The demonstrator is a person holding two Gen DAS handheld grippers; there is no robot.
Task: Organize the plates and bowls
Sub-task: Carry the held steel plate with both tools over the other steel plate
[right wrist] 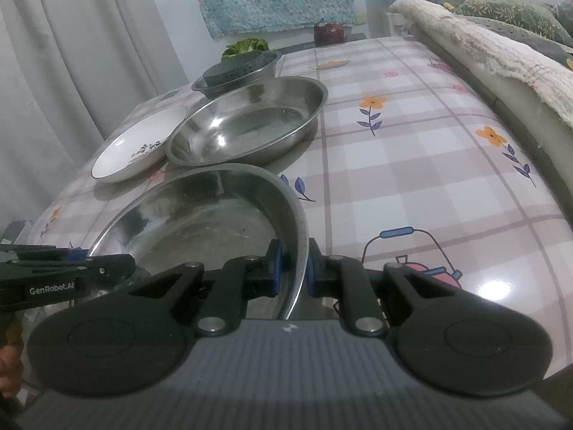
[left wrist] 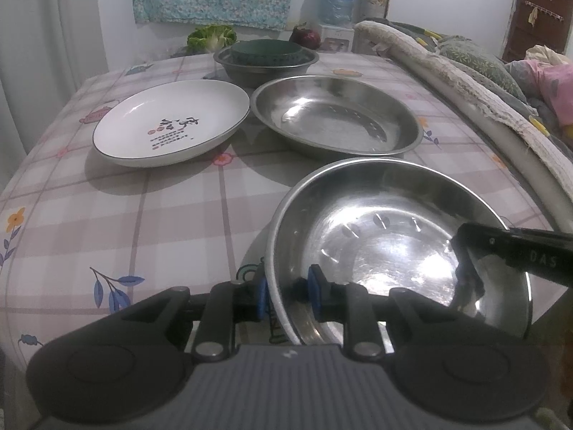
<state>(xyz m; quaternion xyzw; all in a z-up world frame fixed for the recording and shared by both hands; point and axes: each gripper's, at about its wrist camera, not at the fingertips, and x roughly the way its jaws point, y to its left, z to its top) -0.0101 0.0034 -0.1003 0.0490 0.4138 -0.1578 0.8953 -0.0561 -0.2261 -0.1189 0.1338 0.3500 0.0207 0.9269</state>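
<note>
My left gripper point(left wrist: 288, 295) sits at the bottom centre of its own view, jaws nearly closed on the left rim of the near steel plate point(left wrist: 394, 247), one blue pad outside the rim and one inside. My right gripper point(right wrist: 294, 267) does the same on the plate's opposite rim, low in the middle of its view, jaws almost fully together with the thin wall pinched between the pads. In the left view the right gripper enters from the right edge, over the plate's far side.

Above the held plate, in the middle of the left view, a second steel plate point(left wrist: 336, 114) lies on the checked cloth point(left wrist: 143, 215). To its left, just beside it, is a white plate point(left wrist: 172, 123) with dark lettering. Further up, near the top centre, a steel bowl point(left wrist: 266, 66) holds a dark green bowl point(left wrist: 266, 50). Behind it are some greens point(left wrist: 211, 37) and a red onion point(left wrist: 305, 37).
</note>
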